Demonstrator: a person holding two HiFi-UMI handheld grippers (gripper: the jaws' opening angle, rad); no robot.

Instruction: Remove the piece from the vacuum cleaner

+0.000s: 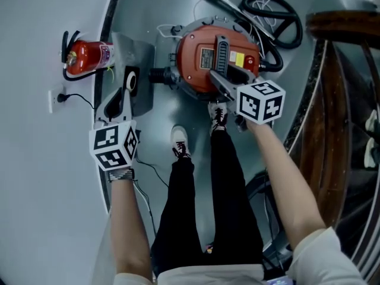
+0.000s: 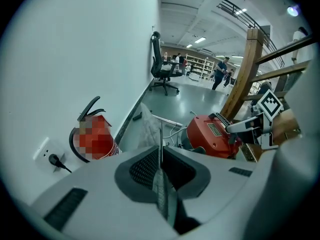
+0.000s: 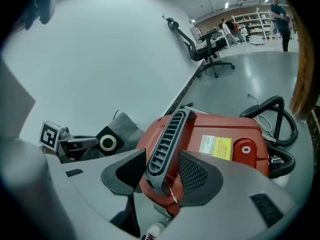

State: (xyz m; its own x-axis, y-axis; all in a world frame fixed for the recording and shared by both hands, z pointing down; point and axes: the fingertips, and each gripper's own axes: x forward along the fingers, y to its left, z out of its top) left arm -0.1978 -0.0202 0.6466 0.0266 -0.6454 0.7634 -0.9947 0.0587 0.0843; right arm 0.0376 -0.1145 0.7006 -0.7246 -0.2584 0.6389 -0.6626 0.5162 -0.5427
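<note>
The red round vacuum cleaner stands on the floor in front of the person's feet. Its grey ribbed handle runs between the jaws of my right gripper, which stands open around it, with a small gap on the right side. To the left of the vacuum, my left gripper is shut on a flat grey dust bag with a black collar and white ring. The thin bag edge is pinched between the left jaws. A short black inlet on the vacuum points toward the bag.
A red fire extinguisher stands by the white wall, with a plugged socket below it. The black hose coils behind the vacuum. A wooden railing is at the right. The person's shoes are close to the vacuum.
</note>
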